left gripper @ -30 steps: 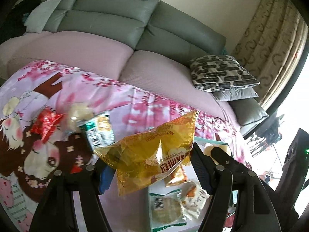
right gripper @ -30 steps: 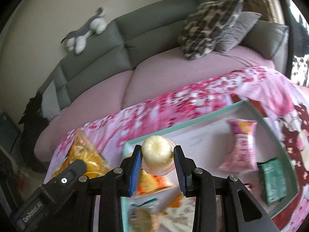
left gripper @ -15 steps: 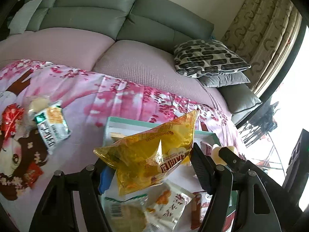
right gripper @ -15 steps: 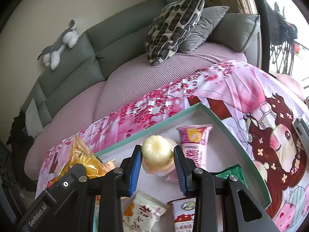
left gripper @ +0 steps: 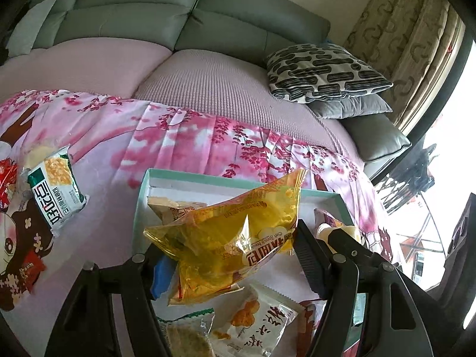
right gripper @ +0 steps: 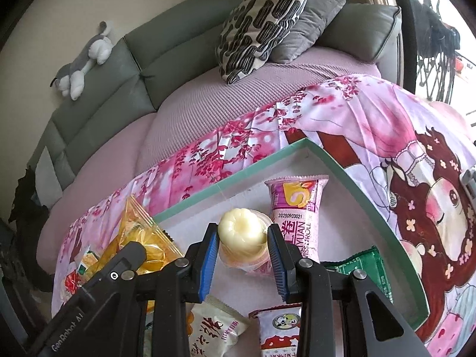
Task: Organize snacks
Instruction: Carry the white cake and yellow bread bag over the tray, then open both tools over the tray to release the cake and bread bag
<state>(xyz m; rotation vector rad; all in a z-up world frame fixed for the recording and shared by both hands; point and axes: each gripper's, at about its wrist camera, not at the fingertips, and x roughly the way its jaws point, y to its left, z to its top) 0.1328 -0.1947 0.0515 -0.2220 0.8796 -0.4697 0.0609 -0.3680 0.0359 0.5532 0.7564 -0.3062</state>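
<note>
both loads now over tray (right gripper: 351, 178), jaws clamped: chips (left gripper: 232, 238), pudding (right gripper: 242, 233)

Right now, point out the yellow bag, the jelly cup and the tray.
yellow bag (left gripper: 226, 238), left wrist view, middle of the wrapper
jelly cup (right gripper: 242, 233), right wrist view, its pale top
tray (right gripper: 226, 183), right wrist view, far green rim

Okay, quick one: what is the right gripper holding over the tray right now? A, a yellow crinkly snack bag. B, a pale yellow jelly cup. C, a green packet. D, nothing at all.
B: in the right wrist view the right gripper has its jaws closed on the pale yellow jelly cup, above the teal-rimmed tray.
</note>
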